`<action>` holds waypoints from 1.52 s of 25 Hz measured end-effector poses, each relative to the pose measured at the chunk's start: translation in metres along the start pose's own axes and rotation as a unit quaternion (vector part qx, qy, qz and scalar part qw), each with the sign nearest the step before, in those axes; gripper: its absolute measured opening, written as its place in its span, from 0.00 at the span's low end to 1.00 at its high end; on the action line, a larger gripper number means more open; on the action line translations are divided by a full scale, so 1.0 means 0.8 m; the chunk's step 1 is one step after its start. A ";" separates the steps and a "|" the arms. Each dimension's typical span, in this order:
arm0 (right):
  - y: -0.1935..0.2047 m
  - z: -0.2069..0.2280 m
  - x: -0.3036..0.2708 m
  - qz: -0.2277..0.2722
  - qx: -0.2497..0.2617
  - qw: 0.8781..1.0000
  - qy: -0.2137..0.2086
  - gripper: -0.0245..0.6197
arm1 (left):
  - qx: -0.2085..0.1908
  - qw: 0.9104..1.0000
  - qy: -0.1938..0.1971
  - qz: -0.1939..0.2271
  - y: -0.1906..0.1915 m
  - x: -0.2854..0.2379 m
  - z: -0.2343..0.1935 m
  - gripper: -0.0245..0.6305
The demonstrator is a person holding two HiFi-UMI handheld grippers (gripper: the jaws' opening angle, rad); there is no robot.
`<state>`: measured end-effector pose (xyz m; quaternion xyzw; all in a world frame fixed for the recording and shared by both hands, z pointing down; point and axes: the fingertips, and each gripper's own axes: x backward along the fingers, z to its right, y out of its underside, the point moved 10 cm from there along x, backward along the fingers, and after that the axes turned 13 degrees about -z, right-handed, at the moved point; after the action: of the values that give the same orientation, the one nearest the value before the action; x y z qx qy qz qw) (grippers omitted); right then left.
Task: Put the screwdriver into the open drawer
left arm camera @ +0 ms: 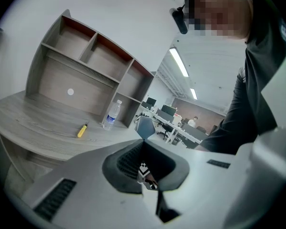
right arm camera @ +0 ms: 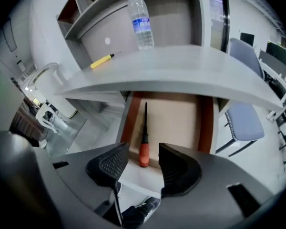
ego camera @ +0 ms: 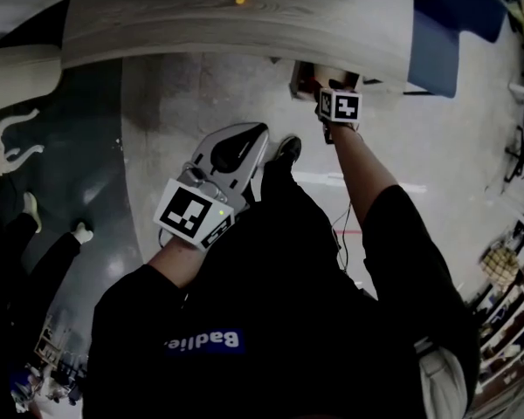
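Grey wood-grain desk top (ego camera: 201, 16) with a shelved hutch (left arm camera: 95, 66) at its back, standing on a pale floor; an office with rows of desks and monitors (left arm camera: 167, 111) lies behind, seen only in the left gripper view.

On the desk top are a yellow-handled screwdriver (right arm camera: 102, 61) and, beside it, an upright water bottle (right arm camera: 140, 20). The bottle carries a blue label whose print is too small to read. A blue chair (right arm camera: 245, 123) stands just right of the desk.

Below the overhanging top, the open drawer (right arm camera: 126, 123) has red-brown walls and a tan floor. A red-handled screwdriver (right arm camera: 144, 151) lies on that floor near the left wall, with its handle toward the drawer front and its black shaft pointing inward.

The right gripper (right arm camera: 144, 146) hangs above the drawer front with its jaws wide apart. The pads touch nothing, and the screwdriver shows in the gap, lying free below them.

The left gripper (left arm camera: 144, 141) is held back beside the person's body — its jaw tips meet, leaving only a dark hollow between the ribbed pads, and it holds nothing.

The head view hides most of the drawer (ego camera: 310, 77) under the desk edge, with the right gripper (ego camera: 336, 94) and forearm in front of it; the drawer's contents appear only in the right gripper view. The head view also shows the left gripper (ego camera: 260, 131) above a dark shoe (ego camera: 288, 147), and a blue patch with white lettering on the dark shirt — not legible with certainty.
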<state>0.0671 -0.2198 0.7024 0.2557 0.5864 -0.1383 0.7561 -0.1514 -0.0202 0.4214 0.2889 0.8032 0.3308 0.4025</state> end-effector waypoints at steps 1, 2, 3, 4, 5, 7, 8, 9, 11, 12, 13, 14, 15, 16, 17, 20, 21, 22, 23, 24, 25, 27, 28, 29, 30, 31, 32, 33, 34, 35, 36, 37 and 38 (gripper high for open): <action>0.003 -0.002 0.010 0.011 0.000 1.000 -0.003 0.37 | -0.003 1.000 0.002 0.001 -0.002 0.002 0.002 0.04; 0.007 -0.004 0.021 0.023 -0.001 1.000 -0.010 0.37 | -0.005 1.000 0.004 0.002 -0.005 0.005 0.005 0.04; 0.010 -0.008 0.033 0.035 -0.005 0.999 -0.018 0.37 | -0.007 1.000 0.006 0.004 -0.007 0.006 0.008 0.04; 0.014 -0.011 0.046 0.046 -0.012 0.999 -0.026 0.37 | -0.008 1.000 0.008 0.006 -0.009 0.008 0.011 0.04; 0.018 -0.016 0.060 0.058 -0.017 0.998 -0.034 0.37 | -0.009 1.000 0.010 0.007 -0.012 0.010 0.013 0.04; 0.026 -0.029 0.091 0.082 -0.016 0.995 -0.046 0.37 | -0.013 1.000 0.016 0.010 -0.017 0.016 0.018 0.04; 0.028 -0.036 0.107 0.096 -0.013 0.994 -0.052 0.37 | -0.016 1.000 0.019 0.012 -0.020 0.020 0.020 0.04; 0.030 -0.043 0.124 0.110 -0.011 0.992 -0.058 0.37 | -0.021 0.999 0.023 0.013 -0.026 0.023 0.023 0.04; 0.031 -0.050 0.163 0.136 -0.017 0.988 -0.073 0.35 | -0.032 0.999 0.031 0.017 -0.041 0.026 0.033 0.04; 0.033 -0.053 0.183 0.147 -0.022 0.986 -0.080 0.34 | -0.035 0.999 0.035 0.018 -0.048 0.027 0.041 0.04; 0.035 -0.056 0.205 0.157 -0.023 0.984 -0.084 0.33 | -0.036 0.998 0.038 0.019 -0.053 0.028 0.049 0.04; 0.038 -0.061 0.227 0.167 -0.023 0.982 -0.087 0.31 | -0.037 0.998 0.041 0.018 -0.057 0.031 0.057 0.04; 0.041 -0.066 0.248 0.177 -0.024 0.980 -0.090 0.29 | -0.037 0.998 0.044 0.017 -0.059 0.033 0.064 0.04; 0.044 -0.071 0.267 0.188 -0.025 0.977 -0.094 0.27 | -0.038 0.998 0.048 0.016 -0.061 0.035 0.071 0.04; 0.046 -0.077 0.285 0.200 -0.026 0.975 -0.097 0.25 | -0.040 0.998 0.053 0.015 -0.063 0.036 0.076 0.04; 0.052 -0.091 0.329 0.232 -0.023 0.966 -0.109 0.20 | -0.050 0.996 0.071 0.015 -0.070 0.037 0.089 0.04; 0.054 -0.095 0.342 0.241 -0.020 0.964 -0.111 0.18 | -0.055 0.995 0.077 0.014 -0.073 0.037 0.093 0.04; 0.056 -0.100 0.354 0.251 -0.017 0.961 -0.114 0.17 | -0.060 0.995 0.082 0.013 -0.075 0.037 0.097 0.04; 0.059 -0.105 0.365 0.261 -0.013 0.958 -0.116 0.15 | -0.064 0.994 0.088 0.012 -0.077 0.037 0.101 0.04; 0.063 -0.110 0.374 0.269 -0.008 0.956 -0.117 0.14 | -0.069 0.993 0.093 0.010 -0.078 0.038 0.103 0.04; 0.067 -0.115 0.382 0.277 -0.005 0.954 -0.119 0.12 | -0.073 0.993 0.097 0.009 -0.079 0.040 0.105 0.04; 0.075 -0.124 0.400 0.290 -0.001 0.949 -0.124 0.11 | -0.083 0.991 0.104 0.008 -0.084 0.042 0.108 0.04; 0.079 -0.127 0.410 0.298 0.004 0.946 -0.125 0.11 | -0.088 0.990 0.106 0.008 -0.088 0.043 0.111 0.04; 0.083 -0.129 0.420 0.306 0.008 0.944 -0.124 0.11 | -0.092 0.990 0.110 0.009 -0.091 0.043 0.114 0.04; 0.087 -0.130 0.430 0.313 0.011 0.941 -0.124 0.10 | -0.096 0.989 0.113 0.009 -0.094 0.043 0.119 0.04; 0.092 -0.132 0.439 0.320 0.015 0.939 -0.125 0.10 | -0.100 0.988 0.117 0.009 -0.096 0.043 0.123 0.04; 0.096 -0.134 0.447 0.325 0.020 0.937 -0.127 0.10 | -0.103 0.987 0.121 0.009 -0.098 0.043 0.127 0.04; 0.099 -0.136 0.454 0.329 0.024 0.935 -0.129 0.09 | -0.107 0.986 0.125 0.008 -0.099 0.042 0.130 0.04; 0.102 -0.138 0.459 0.331 0.026 0.934 -0.133 0.09 | -0.110 0.986 0.128 0.007 -0.100 0.041 0.133 0.04; 0.105 -0.139 0.462 0.333 0.026 0.932 -0.138 0.09 | -0.113 0.985 0.131 0.006 -0.100 0.040 0.136 0.04; 0.107 -0.141 0.465 0.334 0.024 0.931 -0.143 0.09 | -0.116 0.984 0.132 0.005 -0.100 0.039 0.138 0.04; 0.109 -0.143 0.466 0.336 0.023 0.930 -0.148 0.09 | -0.118 0.984 0.134 0.005 -0.101 0.038 0.140 0.04; 0.110 -0.144 0.467 0.337 0.024 0.929 -0.151 0.08 | -0.120 0.984 0.135 0.005 -0.101 0.038 0.141 0.04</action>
<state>0.1200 -0.0497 0.3432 0.4321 0.3414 0.0739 0.8314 -0.0884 -0.0139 0.2943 0.1957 0.8029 0.4628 0.3206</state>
